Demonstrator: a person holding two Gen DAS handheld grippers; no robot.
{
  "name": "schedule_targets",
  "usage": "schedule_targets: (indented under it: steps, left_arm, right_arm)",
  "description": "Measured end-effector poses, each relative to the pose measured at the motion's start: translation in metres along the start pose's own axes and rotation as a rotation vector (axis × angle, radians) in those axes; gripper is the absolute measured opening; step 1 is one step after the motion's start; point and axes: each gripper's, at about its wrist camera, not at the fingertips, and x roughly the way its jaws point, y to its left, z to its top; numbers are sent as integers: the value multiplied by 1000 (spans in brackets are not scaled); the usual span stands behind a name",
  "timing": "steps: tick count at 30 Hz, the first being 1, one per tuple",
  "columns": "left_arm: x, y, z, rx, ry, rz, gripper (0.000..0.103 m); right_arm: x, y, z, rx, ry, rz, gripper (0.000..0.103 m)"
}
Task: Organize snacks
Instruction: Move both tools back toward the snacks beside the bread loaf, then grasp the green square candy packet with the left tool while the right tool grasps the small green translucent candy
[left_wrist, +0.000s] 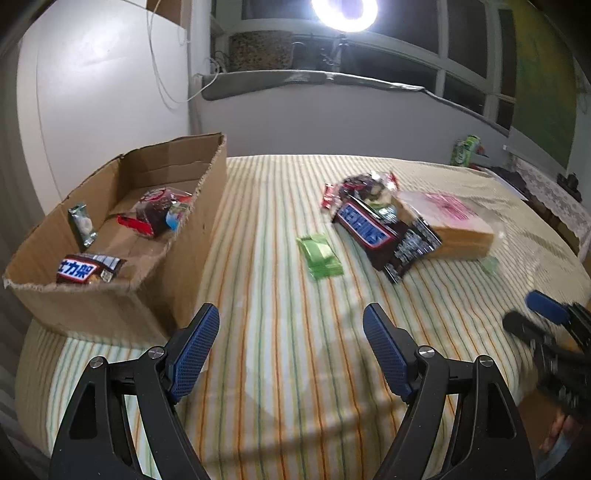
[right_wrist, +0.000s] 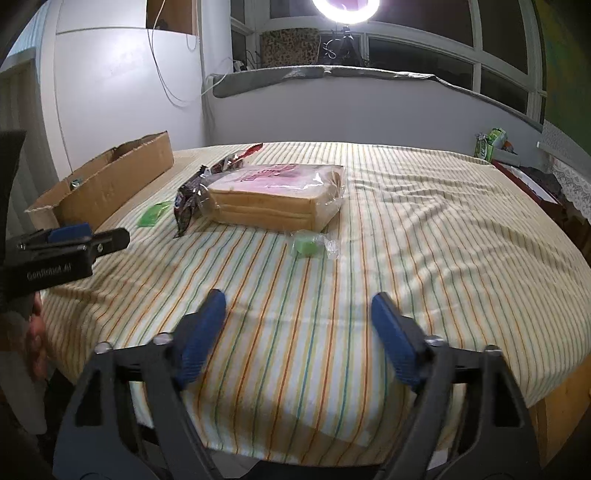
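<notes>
Left wrist view: snacks half sorted, both grippers empty over the striped cloth

Left wrist view shows the left gripper (left_wrist: 291, 321) low in the frame, its blue mesh-textured pads spread apart with nothing between them. A cardboard box (left_wrist: 177, 288) with torn, ragged edges sits at the left, its long axis running from lower left up toward the centre. Inside lie a brown chocolate bar (left_wrist: 88, 271) near the lower end, a small silver packet (left_wrist: 83, 225) leaning on the left wall, and a crinkly clear bag (left_wrist: 159, 212) with red and dark contents further up.

On the striped tablecloth (left_wrist: 280, 369), right of centre, a flat green packet (left_wrist: 320, 254) lies with its long axis running up and down the frame. Just to its right a large dark glossy candy bag (left_wrist: 384, 236) slants from upper left to lower right, touching a square bagged loaf of sliced bread (left_wrist: 447, 225). A heap of small wrappers (left_wrist: 364, 188) sits just above them.

Right wrist view shows the right gripper (right_wrist: 298, 314) at the bottom, its blue pads also wide apart and empty. The bread sits at centre in clear plastic, a pale green wrapped candy (right_wrist: 308, 243) just below it. The left gripper pokes in at the left edge, pointing right.
</notes>
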Motion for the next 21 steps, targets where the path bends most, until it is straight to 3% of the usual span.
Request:
schedule_targets:
  steps: [7, 14, 15, 17, 18, 19, 21]
  left_arm:
    - [28, -9, 25, -20, 76, 2, 80]
    - [54, -12, 35, -27, 133, -16, 79]
    - [53, -12, 34, -32, 127, -14, 73]
    - [49, -9, 31, -45, 101, -8, 49]
    - [48, -8, 31, -51, 91, -11, 30]
    - [47, -7, 30, -58, 85, -15, 23]
    - [46, -4, 29, -78, 76, -26, 22]
  right_arm:
    - [29, -10, 26, 17, 69, -26, 84]
    - [53, -19, 42, 12, 84, -37, 62]
    - [53, -19, 41, 5, 78, -40, 57]
    - [52, -18, 40, 5, 64, -41, 47]
    - [51, -19, 38, 5, 58, -41, 37]
    - [50, -20, 37, 5, 54, -42, 33]
    - [47, -23, 35, 19, 42, -30, 29]
